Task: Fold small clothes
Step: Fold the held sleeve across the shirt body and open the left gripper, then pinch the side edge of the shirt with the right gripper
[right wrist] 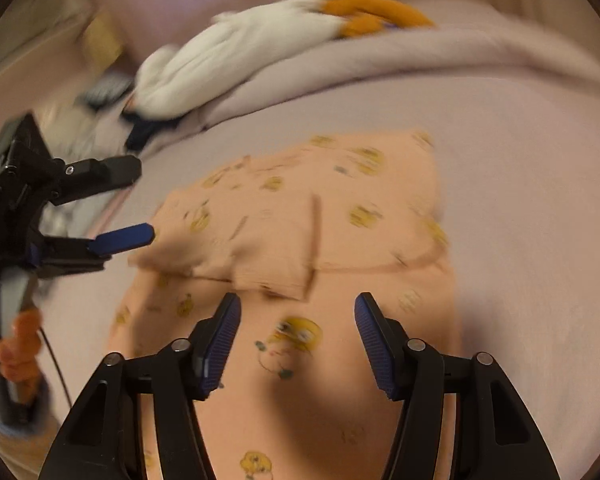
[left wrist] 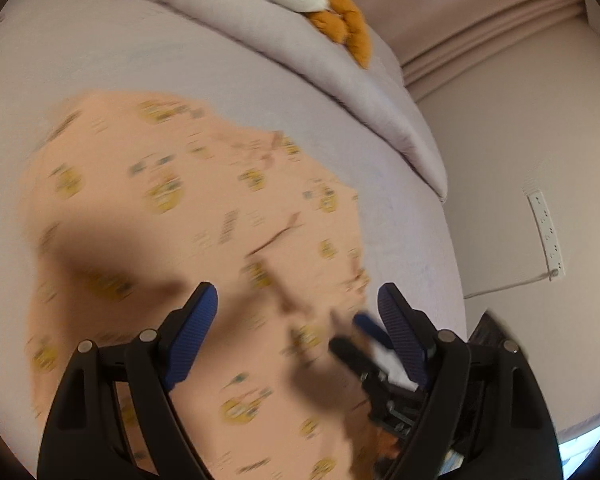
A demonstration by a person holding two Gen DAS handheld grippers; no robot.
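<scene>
Mid-fold — peach garment (right wrist: 300, 240) lies on the bed (right wrist: 520, 160) just ahead of both tongs, left tongs (left wrist: 298, 300) wide, right tongs (right wrist: 298, 310) partly open, both empty (one flap already over); next, regrip an edge.

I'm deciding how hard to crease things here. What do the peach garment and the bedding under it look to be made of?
The peach garment looks like thin, matte knit cotton with printed yellow cartoon figures; its folded flap lies soft and limp. The bedding looks like smooth, matte pale lilac woven fabric, probably cotton or a blend. Motion blur hides the weave of both.
</scene>
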